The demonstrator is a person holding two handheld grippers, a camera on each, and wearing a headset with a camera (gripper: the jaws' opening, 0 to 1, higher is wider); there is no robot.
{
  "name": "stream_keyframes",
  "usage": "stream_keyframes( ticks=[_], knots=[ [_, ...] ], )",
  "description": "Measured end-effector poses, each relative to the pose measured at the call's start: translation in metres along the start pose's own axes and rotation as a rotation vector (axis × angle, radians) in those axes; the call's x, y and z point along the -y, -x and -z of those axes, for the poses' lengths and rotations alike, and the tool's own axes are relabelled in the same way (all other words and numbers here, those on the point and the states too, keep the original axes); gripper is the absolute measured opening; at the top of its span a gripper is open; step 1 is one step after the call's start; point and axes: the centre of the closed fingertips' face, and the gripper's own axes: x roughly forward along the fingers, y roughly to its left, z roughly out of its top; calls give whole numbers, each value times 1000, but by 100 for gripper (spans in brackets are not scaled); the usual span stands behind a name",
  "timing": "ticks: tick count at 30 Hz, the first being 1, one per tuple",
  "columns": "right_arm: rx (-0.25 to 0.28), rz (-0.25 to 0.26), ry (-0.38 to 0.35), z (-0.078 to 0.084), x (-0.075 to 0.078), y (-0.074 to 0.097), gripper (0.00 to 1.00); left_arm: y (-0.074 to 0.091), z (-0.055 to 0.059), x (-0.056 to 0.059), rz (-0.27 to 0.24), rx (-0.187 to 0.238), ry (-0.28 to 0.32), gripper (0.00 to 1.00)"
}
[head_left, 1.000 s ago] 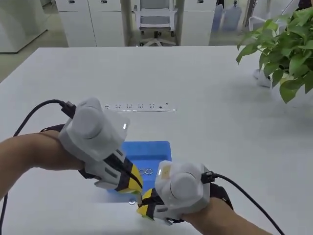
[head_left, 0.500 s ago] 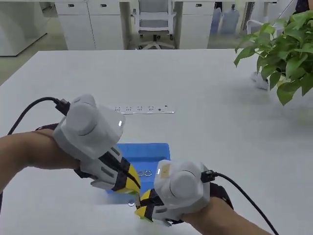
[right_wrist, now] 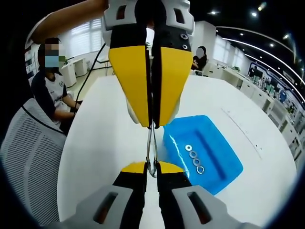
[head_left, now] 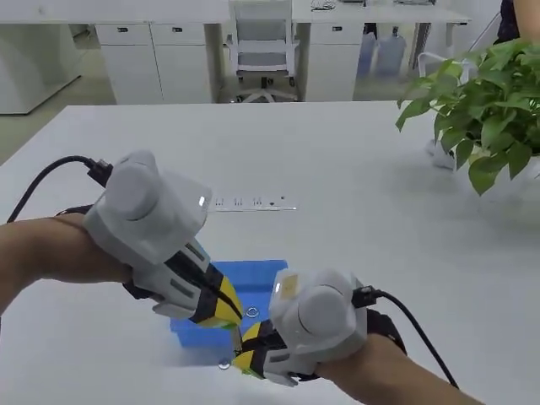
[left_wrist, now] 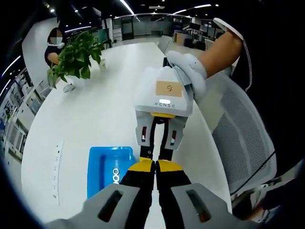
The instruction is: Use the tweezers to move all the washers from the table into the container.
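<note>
Washers (right_wrist: 194, 159) in container (right_wrist: 217, 138), one washer (head_left: 223, 364) on table (head_left: 354, 177) before it, tweezers (right_wrist: 152, 150) just beside container, power strip (head_left: 249, 202) behind, plant (head_left: 477, 118) far right.

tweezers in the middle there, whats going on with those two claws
A person is working at a white table with a handheld claw in each hand. The left claw and the right claw meet tip to tip, both shut on the tweezers between them, just beside the blue container. Four washers already lie in the container, and one washer appears to sit on the table by its near edge.
</note>
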Motion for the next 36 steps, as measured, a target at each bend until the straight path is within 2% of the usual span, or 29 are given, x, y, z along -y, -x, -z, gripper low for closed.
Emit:
stream_keyframes(
  ticks=[9,19,36],
  knots=[
    [-4,17,30,-11,14,8,9,9,-11,-11,-29,10,-18,5],
    [-3,25,60,-23,37,13,9,21,-18,-32,-63,20,-33,5],
    [-9,46,57,-11,71,10,9,9,-16,-63,-81,27,-48,5]
  ],
)
